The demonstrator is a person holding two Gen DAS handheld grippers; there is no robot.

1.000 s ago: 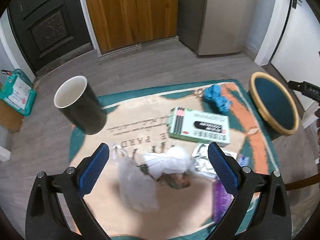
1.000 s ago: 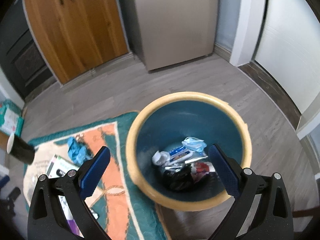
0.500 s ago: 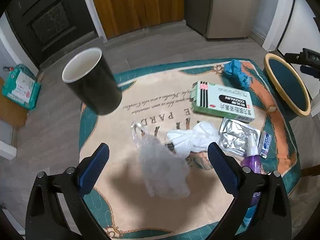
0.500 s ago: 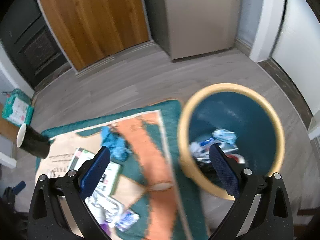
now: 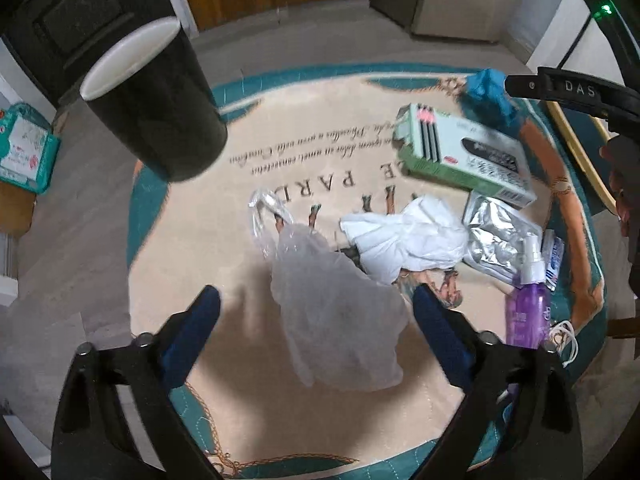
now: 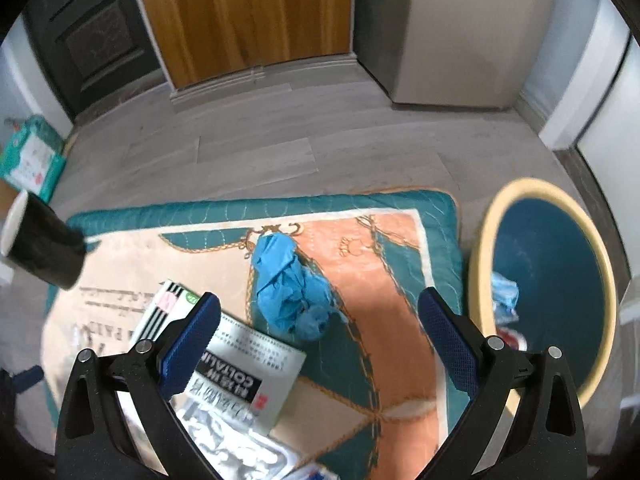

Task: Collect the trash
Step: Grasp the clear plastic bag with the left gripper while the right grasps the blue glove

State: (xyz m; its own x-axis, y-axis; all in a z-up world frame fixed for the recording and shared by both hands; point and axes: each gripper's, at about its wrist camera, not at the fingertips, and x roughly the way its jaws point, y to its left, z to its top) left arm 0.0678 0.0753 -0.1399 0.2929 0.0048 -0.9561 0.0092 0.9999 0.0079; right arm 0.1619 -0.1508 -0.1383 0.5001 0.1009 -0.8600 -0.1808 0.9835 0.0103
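A crumpled clear plastic bag (image 5: 336, 320) lies on the patterned mat (image 5: 192, 240), directly between the blue pads of my left gripper (image 5: 316, 320). Its jaws are closing, and the pads stand clear of the bag. My right gripper (image 6: 320, 332) hangs open above a crumpled blue glove (image 6: 292, 284), which lies just ahead of its fingertips. A green and white box (image 6: 224, 352) sits under its left finger. The teal bin with a yellow rim (image 6: 480, 264) stands to the right with trash inside. White tissue (image 5: 408, 236), a foil packet (image 5: 496, 236) and a purple spray bottle (image 5: 528, 304) lie nearby.
A black paper cup (image 5: 156, 100) stands at the mat's far left corner. A teal tissue pack (image 5: 24, 152) sits on the floor at the left. A face mask's loops (image 5: 564, 336) lie beside the bottle. Wooden doors (image 6: 248, 12) and a grey cabinet (image 6: 452, 28) close off the back.
My left gripper has sunk toward the plastic bag and its jaws have narrowed a little. My right gripper has swung left, from over the bin to over the mat and the blue glove.
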